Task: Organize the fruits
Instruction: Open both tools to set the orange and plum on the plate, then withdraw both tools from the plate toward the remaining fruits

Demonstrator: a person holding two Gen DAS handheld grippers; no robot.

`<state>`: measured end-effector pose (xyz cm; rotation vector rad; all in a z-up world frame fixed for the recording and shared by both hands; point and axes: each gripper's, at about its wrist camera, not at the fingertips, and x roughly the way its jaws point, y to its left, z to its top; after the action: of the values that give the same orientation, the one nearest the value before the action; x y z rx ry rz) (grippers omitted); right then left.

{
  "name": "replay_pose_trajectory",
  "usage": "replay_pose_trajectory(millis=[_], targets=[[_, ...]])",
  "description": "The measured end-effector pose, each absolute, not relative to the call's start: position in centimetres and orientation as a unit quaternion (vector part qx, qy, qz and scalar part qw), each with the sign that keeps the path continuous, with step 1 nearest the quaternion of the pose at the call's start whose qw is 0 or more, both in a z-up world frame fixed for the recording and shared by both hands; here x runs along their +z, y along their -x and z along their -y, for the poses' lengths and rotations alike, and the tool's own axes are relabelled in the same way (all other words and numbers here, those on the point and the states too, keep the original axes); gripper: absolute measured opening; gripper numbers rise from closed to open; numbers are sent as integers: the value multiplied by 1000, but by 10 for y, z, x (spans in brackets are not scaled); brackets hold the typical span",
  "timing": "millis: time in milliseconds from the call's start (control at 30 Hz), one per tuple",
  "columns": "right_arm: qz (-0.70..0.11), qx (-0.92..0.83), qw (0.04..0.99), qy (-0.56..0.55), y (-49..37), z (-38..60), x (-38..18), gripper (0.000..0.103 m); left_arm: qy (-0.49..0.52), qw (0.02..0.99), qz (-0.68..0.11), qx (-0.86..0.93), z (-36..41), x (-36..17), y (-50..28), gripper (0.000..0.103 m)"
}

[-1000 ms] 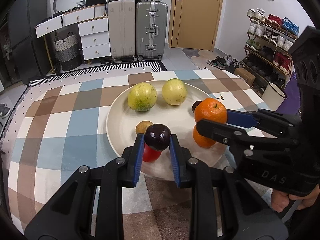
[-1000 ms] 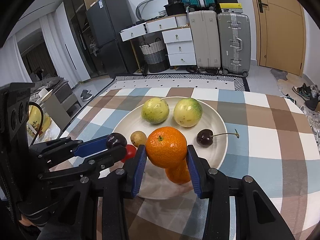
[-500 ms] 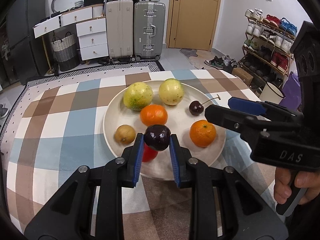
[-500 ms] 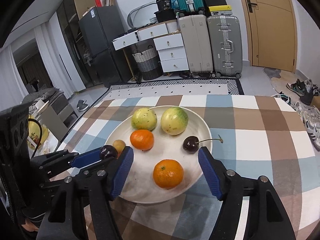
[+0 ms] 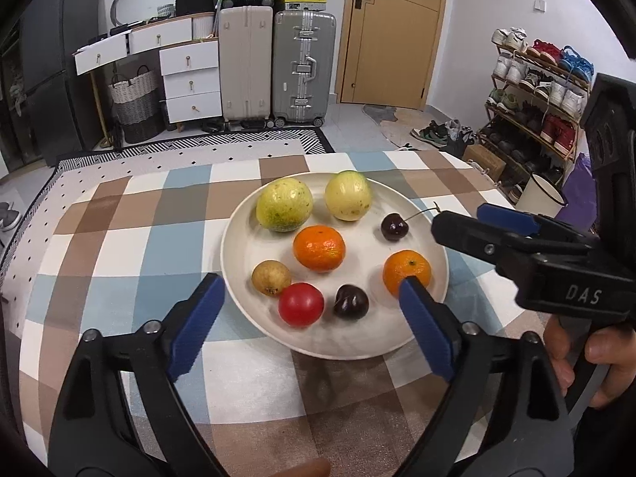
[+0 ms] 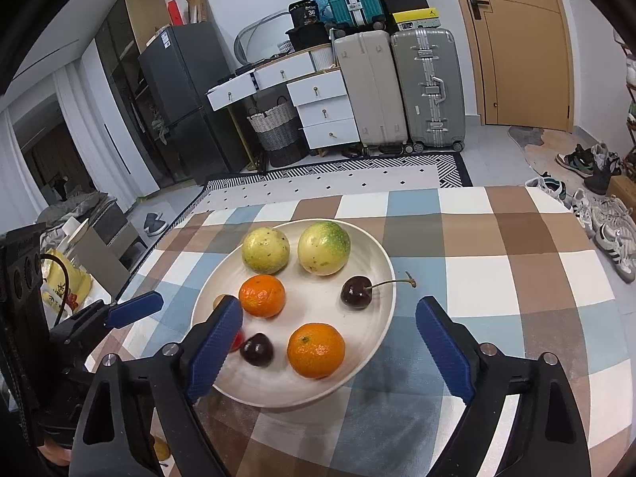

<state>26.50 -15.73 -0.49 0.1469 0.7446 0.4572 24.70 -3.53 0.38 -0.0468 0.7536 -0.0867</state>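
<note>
A checked blue, brown and white tablecloth (image 5: 119,246) covers the table — one white plate (image 5: 238,246) rests directly on it.

Checked worktop (image 5: 119,238) bare left of white plate (image 5: 238,238) and toward far edge: free passage. Plate crowded: two yellow-green fruits (image 6: 265,249) at far rim, two oranges (image 6: 262,295) mid and near, stemmed cherry (image 6: 355,292) at right, its stem over rim. Left tongs (image 5: 310,310) opening, straddling near rim, nothing gripped. Right tongs (image 6: 330,342) opening over near orange, blocking right side.
</note>
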Motion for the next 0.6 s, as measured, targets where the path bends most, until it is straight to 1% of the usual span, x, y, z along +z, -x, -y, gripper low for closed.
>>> replay_pose_trajectory(millis=[33, 67, 100, 600], targets=[[-361, 221, 903, -72, -265, 158, -5, 94, 24, 929, -367, -39, 34, 4, -247, 101], [-362, 220, 903, -71, -265, 158, -4, 100, 25, 930, -364, -37, 33, 5, -246, 102], [-363, 219, 903, -71, -265, 158, -4, 102, 25, 932, -361, -37, 32, 6, -245, 102], [-367, 233, 900, -43, -256, 148, 6, 102, 8, 934, -358, -12, 26, 18, -234, 102]])
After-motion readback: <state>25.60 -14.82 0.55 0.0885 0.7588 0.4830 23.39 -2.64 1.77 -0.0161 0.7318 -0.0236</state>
